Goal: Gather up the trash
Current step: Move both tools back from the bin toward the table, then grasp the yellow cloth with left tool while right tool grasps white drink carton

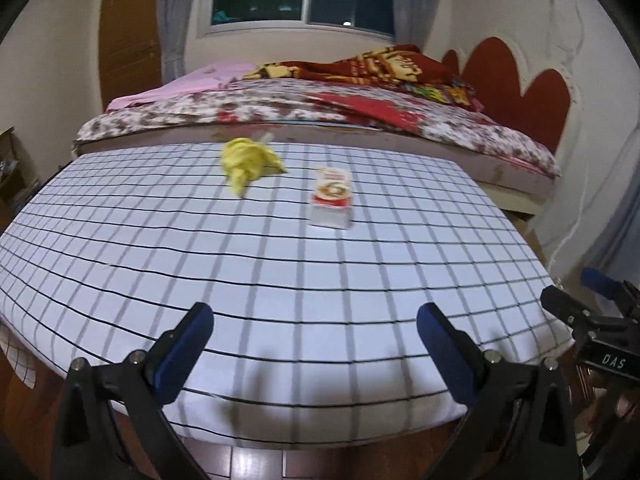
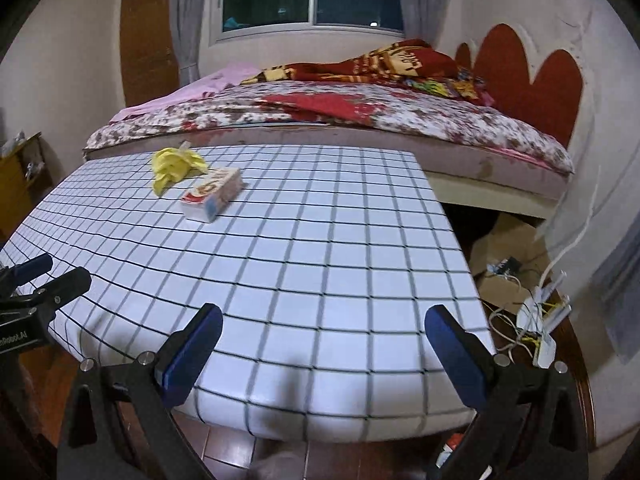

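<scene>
A crumpled yellow wrapper (image 1: 249,163) lies near the far edge of the table with the white grid cloth (image 1: 280,280). A small red and white box (image 1: 332,197) lies to its right. Both also show in the right wrist view, the wrapper (image 2: 175,167) and the box (image 2: 213,195) at the far left. My left gripper (image 1: 315,320) is open and empty over the table's near edge. My right gripper (image 2: 323,322) is open and empty over the near right part of the table. Each gripper sees the other at its frame edge.
A bed (image 1: 360,120) with floral sheets and a red blanket stands right behind the table. A cardboard box (image 2: 504,256) and a white router with cables (image 2: 540,320) lie on the floor to the table's right. A wooden shelf (image 2: 20,176) stands at the left.
</scene>
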`<state>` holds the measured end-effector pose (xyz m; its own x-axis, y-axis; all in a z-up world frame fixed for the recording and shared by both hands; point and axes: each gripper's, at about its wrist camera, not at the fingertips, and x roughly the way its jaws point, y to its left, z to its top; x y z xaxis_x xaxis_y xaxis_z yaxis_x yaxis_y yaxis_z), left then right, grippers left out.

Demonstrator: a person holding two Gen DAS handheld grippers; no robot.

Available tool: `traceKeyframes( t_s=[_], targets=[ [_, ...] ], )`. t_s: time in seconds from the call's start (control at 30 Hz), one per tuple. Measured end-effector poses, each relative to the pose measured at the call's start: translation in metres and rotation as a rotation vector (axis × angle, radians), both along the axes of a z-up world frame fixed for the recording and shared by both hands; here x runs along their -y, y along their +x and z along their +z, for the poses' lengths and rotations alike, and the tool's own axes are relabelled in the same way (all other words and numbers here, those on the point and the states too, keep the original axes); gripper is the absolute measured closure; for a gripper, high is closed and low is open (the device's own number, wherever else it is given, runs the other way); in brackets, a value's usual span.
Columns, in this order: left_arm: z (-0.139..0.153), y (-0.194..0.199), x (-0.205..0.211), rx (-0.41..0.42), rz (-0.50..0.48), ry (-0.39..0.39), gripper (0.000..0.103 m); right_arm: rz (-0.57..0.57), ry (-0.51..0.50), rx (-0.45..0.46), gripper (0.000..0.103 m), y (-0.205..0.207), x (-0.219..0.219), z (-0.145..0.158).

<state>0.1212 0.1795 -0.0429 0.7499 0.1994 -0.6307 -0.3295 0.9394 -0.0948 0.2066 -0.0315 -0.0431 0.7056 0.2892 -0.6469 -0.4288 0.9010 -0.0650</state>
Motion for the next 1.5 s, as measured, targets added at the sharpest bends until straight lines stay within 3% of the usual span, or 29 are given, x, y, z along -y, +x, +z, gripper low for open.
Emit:
traceKeyframes(
  t_s=[0.33, 0.63, 0.93, 1.1, 1.13, 1.17, 1.23, 1.5],
  targets=[
    [-0.004, 0.014, -0.065, -0.044, 0.058, 0.028, 0.001, 0.104, -0.022, -0.019, 0.001, 0.019, -0.073, -0.008],
    [-0.003, 0.058, -0.135, -0.092, 0.087, 0.057, 0.001, 0.104, 0.051, -0.142, 0.001, 0.077, -0.130, -0.010],
    [-0.029, 0.096, -0.182, -0.102, 0.110, 0.052, 0.001, 0.098, -0.010, -0.171, 0.001, 0.135, -0.223, -0.055],
    [-0.041, 0.127, -0.184, -0.107, 0.089, 0.042, 0.001, 0.090, -0.053, -0.210, 0.001, 0.163, -0.243, -0.075],
    [-0.041, 0.134, -0.183, -0.106, 0.082, 0.043, 0.001, 0.087, -0.056, -0.204, 0.009, 0.170, -0.242, -0.077],
    [-0.042, 0.142, -0.182, -0.103, 0.074, 0.042, 0.001, 0.086, -0.059, -0.206, 0.028, 0.176, -0.240, -0.079],
    [-0.043, 0.159, -0.182, -0.100, 0.060, 0.043, 0.001, 0.078, -0.063, -0.221, 0.045, 0.191, -0.235, -0.082],
    [-0.055, 0.229, -0.181, -0.123, 0.020, 0.025, 0.001, 0.079, -0.066, -0.202, 0.050, 0.247, -0.219, -0.078]
  ],
)
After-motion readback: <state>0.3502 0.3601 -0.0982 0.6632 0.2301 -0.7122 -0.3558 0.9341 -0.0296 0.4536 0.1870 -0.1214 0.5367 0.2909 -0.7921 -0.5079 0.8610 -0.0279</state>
